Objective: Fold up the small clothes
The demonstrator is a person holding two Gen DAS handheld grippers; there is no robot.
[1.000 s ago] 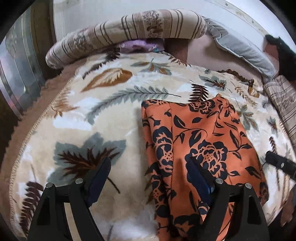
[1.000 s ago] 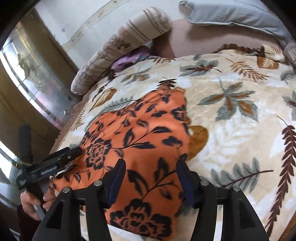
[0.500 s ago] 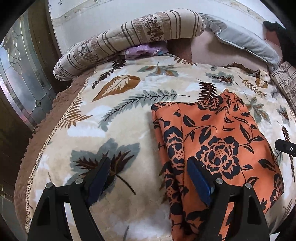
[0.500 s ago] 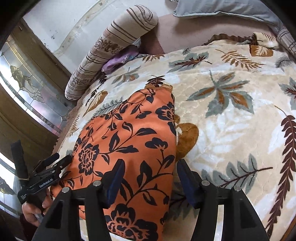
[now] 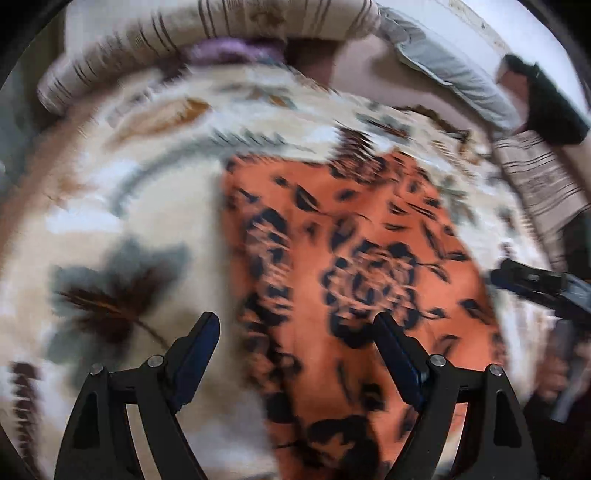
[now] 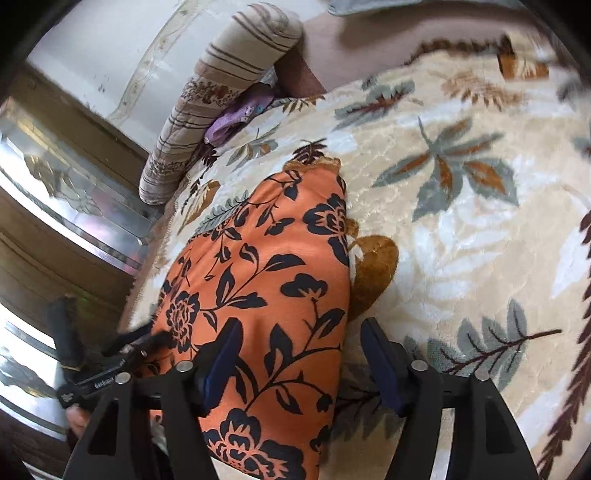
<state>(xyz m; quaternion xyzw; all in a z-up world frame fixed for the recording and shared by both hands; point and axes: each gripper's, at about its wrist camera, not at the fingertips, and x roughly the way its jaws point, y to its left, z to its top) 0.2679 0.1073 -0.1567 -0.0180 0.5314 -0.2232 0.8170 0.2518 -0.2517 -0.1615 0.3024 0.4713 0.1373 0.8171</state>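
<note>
Orange garment (image 6: 266,295) lies folded lengthwise on bed blanket (image 6: 461,229). Both hand-held grippers, left (image 5: 295,354) & right (image 6: 299,358), spread apart, holding nothing. Since 1 s ago I swung left cam closer (view blurred), so next fold approaches.

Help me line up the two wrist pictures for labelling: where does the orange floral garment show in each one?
Left wrist: the orange floral garment fills the centre and lower right, blurred, with the right gripper at its right edge.
Right wrist: it runs from centre to the bottom edge, with the left gripper at its lower left.
Shared landmark: the purple cloth tucked under the striped bolster.
</note>
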